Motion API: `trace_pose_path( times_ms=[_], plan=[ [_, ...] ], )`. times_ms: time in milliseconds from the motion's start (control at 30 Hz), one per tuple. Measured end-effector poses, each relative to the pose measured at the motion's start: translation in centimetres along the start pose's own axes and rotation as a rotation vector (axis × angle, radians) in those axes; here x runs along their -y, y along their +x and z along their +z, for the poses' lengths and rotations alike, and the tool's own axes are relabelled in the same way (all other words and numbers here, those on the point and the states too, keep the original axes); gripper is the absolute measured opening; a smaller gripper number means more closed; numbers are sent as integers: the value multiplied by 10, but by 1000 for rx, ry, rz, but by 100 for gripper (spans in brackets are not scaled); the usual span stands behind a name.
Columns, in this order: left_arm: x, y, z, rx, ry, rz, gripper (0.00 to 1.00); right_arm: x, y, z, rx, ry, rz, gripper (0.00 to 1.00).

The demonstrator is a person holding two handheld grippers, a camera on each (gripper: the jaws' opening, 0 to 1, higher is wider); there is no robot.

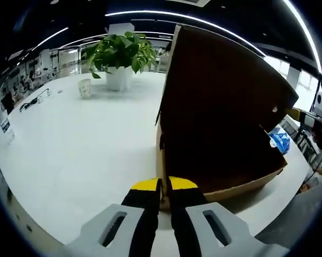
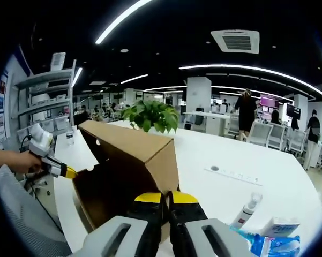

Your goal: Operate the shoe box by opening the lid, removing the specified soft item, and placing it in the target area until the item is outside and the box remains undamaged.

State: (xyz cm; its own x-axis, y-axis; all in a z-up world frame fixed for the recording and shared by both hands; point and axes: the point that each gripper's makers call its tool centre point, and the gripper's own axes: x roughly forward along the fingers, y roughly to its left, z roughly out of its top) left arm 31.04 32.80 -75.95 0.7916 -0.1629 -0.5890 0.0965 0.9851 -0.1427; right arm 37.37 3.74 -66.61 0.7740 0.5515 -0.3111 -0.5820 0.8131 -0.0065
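Observation:
The brown cardboard shoe box (image 1: 225, 123) stands on the white table with its lid swung up, and its dark inside faces me in the left gripper view. My left gripper (image 1: 163, 188) is shut on the near corner of the box's low wall. At the lid's far corner, the right gripper's yellow tip (image 1: 296, 113) touches the cardboard. In the right gripper view, my right gripper (image 2: 167, 197) is shut on a corner of the box (image 2: 134, 155), while the left gripper (image 2: 61, 170) meets its far edge, held by a hand. The inside is too dark to show any soft item.
A potted plant (image 1: 119, 56) in a white pot and a small cup (image 1: 84, 87) stand at the table's far side. A spray bottle (image 2: 245, 210) and blue packets (image 2: 273, 241) lie near the right gripper. Shelves (image 2: 45, 101), chairs and people fill the background.

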Motion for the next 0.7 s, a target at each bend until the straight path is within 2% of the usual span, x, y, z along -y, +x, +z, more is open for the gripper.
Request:
trace_pose_path(
  times_ms=[433,600,700],
  plan=[
    [1,-6,0,4,38,-14,4,-9,-7,-16,-32,-5,-6,0],
    [0,-17,16,47,68,-16,3,-11,-10,-22,-48,7,-2,0],
    [-1,-23,26,67,76,-25,7,-13,-11,-26,-60,14,4,0]
  ],
)
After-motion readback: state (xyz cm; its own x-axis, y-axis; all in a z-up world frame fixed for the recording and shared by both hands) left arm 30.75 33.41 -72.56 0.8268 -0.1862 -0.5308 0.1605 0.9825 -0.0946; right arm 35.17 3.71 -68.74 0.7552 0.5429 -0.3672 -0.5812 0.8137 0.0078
